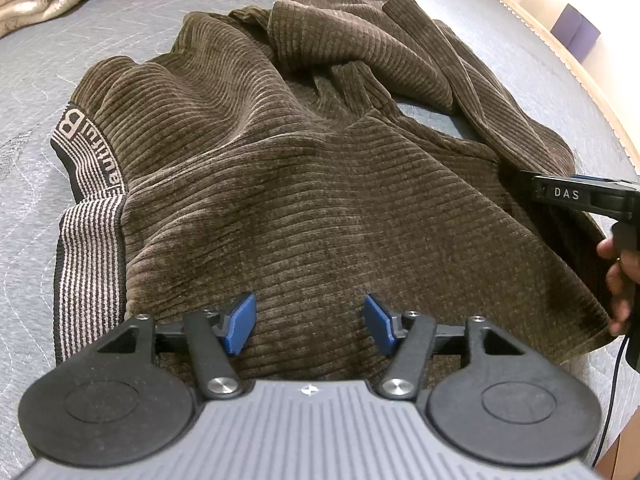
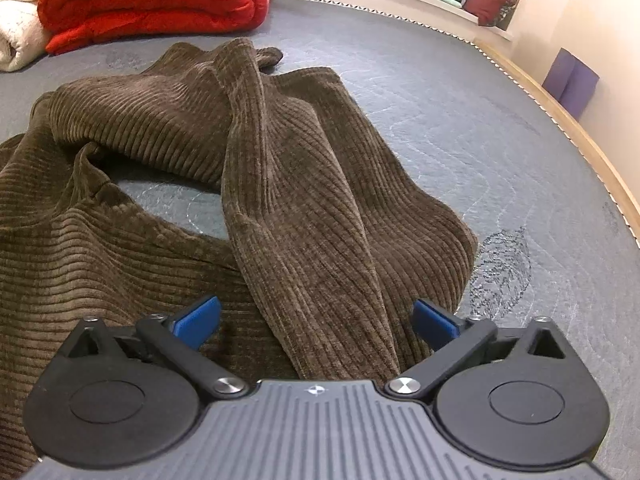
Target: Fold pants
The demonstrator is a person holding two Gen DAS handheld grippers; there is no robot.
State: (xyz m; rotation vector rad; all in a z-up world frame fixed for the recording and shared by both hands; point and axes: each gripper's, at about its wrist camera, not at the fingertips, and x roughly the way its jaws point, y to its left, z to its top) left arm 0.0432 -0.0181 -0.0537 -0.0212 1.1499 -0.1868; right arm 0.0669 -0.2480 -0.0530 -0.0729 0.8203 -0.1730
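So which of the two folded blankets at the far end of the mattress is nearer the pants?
The red blanket. Its roll ends just beyond the pants; the cream blanket lies further off, at the left edge.

We see the brown wide-ribbed corduroy pants (image 1: 304, 184) lying rumpled and unfolded on the grey quilted mattress (image 2: 500, 128), their striped elastic waistband (image 1: 90, 236) at the left edge, the legs (image 2: 304, 200) twisted over each other toward the far side, a gap of mattress showing between them.
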